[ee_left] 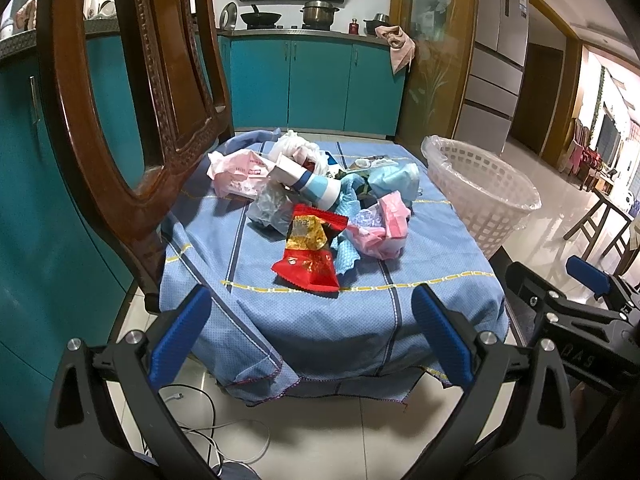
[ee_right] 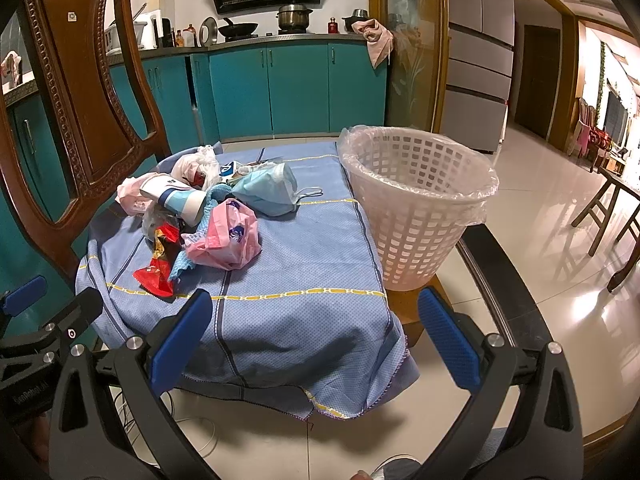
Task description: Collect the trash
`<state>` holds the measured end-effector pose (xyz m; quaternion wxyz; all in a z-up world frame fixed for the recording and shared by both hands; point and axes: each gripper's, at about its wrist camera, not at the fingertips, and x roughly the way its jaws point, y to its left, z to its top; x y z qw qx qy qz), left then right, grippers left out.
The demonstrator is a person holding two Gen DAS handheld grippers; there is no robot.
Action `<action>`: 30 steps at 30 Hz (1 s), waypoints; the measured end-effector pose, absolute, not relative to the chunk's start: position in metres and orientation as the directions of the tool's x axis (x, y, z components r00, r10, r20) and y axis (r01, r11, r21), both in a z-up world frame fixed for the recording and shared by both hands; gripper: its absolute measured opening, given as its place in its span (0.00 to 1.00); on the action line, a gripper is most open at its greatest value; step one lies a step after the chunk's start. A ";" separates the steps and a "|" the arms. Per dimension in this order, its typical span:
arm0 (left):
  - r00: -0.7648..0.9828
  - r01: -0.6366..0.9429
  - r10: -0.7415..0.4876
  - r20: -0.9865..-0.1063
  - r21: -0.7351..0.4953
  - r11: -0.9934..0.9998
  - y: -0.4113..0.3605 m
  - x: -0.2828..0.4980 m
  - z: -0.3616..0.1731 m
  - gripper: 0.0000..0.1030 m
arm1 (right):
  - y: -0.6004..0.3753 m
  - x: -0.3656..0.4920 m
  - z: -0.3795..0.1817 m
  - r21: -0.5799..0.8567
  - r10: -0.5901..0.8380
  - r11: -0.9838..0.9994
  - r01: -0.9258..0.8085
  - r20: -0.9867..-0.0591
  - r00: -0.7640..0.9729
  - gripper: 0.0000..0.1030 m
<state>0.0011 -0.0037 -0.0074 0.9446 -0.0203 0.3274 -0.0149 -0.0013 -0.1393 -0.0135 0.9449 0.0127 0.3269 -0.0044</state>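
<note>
A pile of trash lies on a blue cloth (ee_left: 320, 312) over a small table: a red snack wrapper (ee_left: 310, 252), a pink plastic bag (ee_left: 384, 224), a blue-and-white paper cup (ee_left: 316, 188), a light blue face mask (ee_right: 266, 190) and several other crumpled bags. A white lattice basket (ee_right: 416, 204) lined with clear plastic stands at the table's right edge. My left gripper (ee_left: 312, 344) is open and empty, short of the table's near edge. My right gripper (ee_right: 314, 344) is open and empty, also at the near edge, to the right of the left one.
A carved wooden chair (ee_left: 132, 112) stands at the table's left. Teal kitchen cabinets (ee_left: 320, 84) are behind. White cables (ee_left: 216, 432) lie on the tiled floor below. A wooden stool (ee_right: 608, 216) stands far right. The right gripper shows in the left view (ee_left: 592, 292).
</note>
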 end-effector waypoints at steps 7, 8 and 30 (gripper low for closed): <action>0.782 0.018 -0.049 -0.621 -0.056 0.998 -0.002 0.003 -0.007 0.97 | -0.139 -0.001 -0.014 0.021 0.000 1.000 0.017 -0.620 0.785 0.97; 0.781 0.019 -0.050 -0.622 -0.056 0.998 -0.001 0.003 -0.008 0.97 | -0.139 -0.001 -0.014 0.021 0.000 1.000 0.017 -0.620 0.785 0.97; 0.779 0.022 -0.050 -0.624 -0.053 0.998 -0.002 0.003 -0.008 0.97 | -0.137 -0.001 -0.011 0.028 0.011 1.000 0.008 -0.614 0.789 0.97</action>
